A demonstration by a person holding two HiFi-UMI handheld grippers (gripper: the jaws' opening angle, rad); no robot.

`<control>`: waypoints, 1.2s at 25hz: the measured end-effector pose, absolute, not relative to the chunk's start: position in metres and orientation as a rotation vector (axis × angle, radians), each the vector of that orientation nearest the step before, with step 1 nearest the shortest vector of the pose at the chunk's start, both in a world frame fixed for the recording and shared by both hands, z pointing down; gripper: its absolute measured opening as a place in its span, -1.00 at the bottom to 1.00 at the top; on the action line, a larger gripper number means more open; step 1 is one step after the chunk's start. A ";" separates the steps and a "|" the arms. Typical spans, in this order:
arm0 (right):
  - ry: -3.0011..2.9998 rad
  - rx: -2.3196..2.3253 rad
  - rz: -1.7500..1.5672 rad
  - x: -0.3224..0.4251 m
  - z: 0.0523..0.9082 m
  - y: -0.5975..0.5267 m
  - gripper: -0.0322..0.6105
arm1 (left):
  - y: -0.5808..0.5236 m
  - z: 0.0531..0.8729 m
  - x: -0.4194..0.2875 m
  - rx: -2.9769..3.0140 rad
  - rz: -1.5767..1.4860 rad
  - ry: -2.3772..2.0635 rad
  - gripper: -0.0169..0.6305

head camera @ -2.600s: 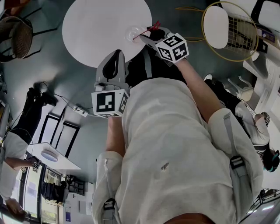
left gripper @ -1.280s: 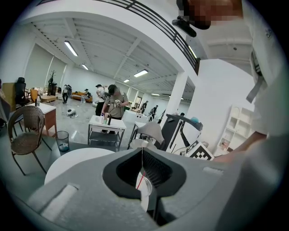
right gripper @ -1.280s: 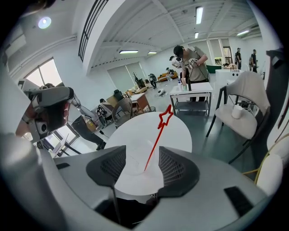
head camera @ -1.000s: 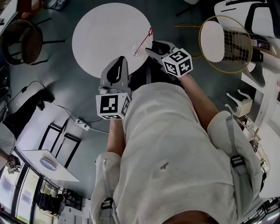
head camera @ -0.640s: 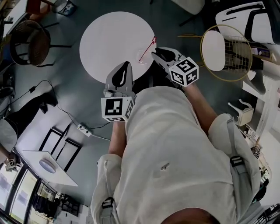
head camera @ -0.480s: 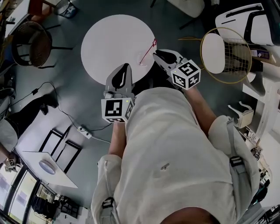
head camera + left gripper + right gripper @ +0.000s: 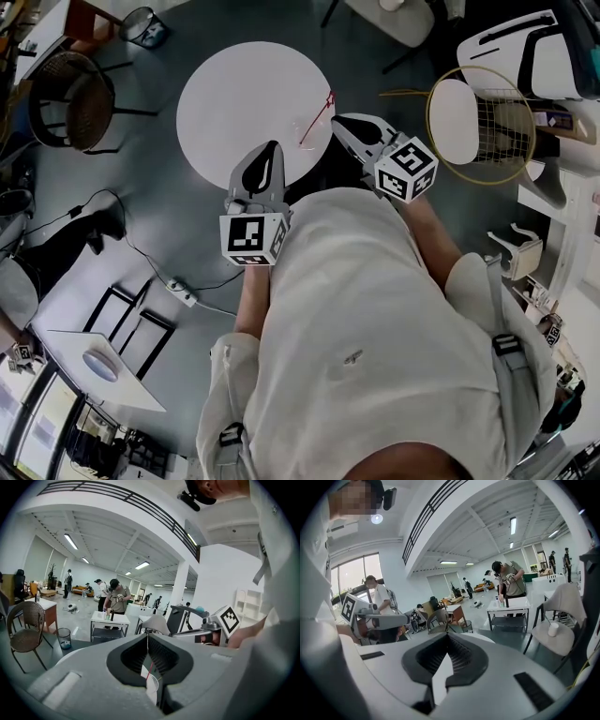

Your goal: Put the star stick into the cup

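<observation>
Fingers (image 7: 465, 654) of right gripper (image 7: 343, 123): just closed tip to tip, on nothing. Left gripper (image 7: 271, 148) likewise shut and empty, hovering over near edge of round white table (image 7: 230, 98). Star stick (image 7: 317, 116) leaning in clear cup (image 7: 304, 135) near table's edge, star end up, free of both grippers. Reads as task done: stick released inside cup, only retreat left. Against a second ago: right gripper then close beside cup, now drawn back from it; stick leaning in cup as before.

The red star stick (image 7: 317, 119) stands tilted in the clear cup (image 7: 302, 138), at the edge of the round white table (image 7: 234, 94).
</observation>
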State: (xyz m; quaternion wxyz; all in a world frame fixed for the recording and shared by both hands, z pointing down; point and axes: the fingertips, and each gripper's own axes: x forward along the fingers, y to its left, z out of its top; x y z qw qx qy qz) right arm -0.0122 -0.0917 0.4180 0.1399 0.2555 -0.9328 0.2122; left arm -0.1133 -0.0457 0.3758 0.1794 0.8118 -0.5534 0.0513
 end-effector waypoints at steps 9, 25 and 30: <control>-2.677 0.743 0.603 0.003 0.414 -0.080 -0.87 | -0.036 0.387 -0.107 2.274 0.132 -1.550 -0.91; -2.746 0.735 0.599 0.057 0.394 -0.050 -0.87 | 0.004 0.376 -0.044 2.277 0.188 -1.577 -0.91; -2.729 0.758 0.650 0.100 0.404 -0.013 -0.87 | 0.040 0.386 -0.003 2.252 0.240 -1.563 -0.91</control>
